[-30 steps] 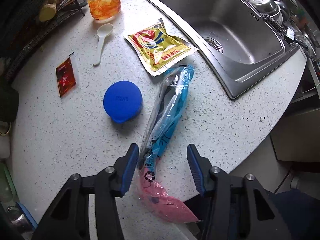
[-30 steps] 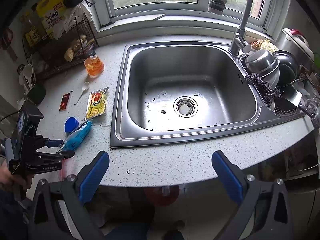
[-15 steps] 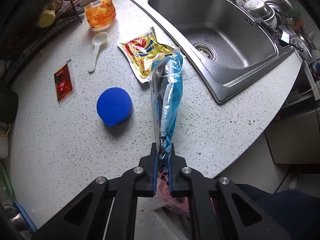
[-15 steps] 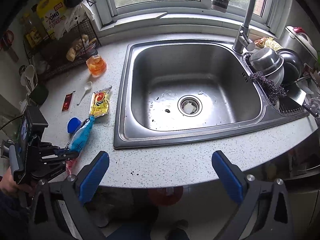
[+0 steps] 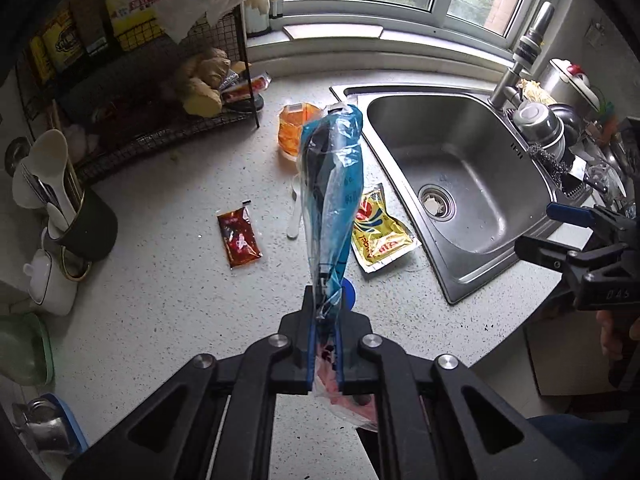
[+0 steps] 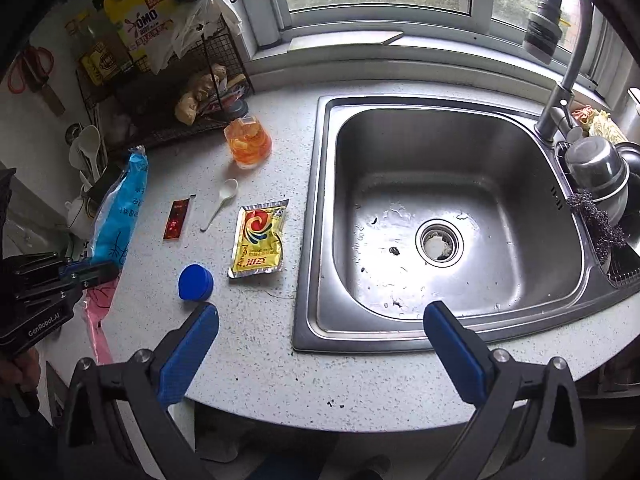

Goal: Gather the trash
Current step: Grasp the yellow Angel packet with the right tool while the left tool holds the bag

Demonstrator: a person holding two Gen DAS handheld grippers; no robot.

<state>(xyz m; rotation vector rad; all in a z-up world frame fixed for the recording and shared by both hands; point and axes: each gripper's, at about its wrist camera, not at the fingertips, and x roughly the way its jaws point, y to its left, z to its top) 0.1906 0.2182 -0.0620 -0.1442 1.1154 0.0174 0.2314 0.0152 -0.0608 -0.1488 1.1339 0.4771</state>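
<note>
The left gripper [image 5: 325, 308] is clamped on a blue-and-pink plastic wrapper [image 5: 334, 196], holding it clear above the speckled countertop [image 5: 168, 280]. The right gripper [image 6: 320, 344] gapes wide and empty over the counter edge, between the blue cap [image 6: 195, 282] and the sink [image 6: 460, 216].

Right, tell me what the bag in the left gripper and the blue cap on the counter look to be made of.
Bag: thin soft plastic film, part clear, part blue, pink at the bottom; it crinkles, glints, and shows through. Blue cap: looks like hard moulded plastic, smooth and evenly coloured, with a slight sheen.
</note>
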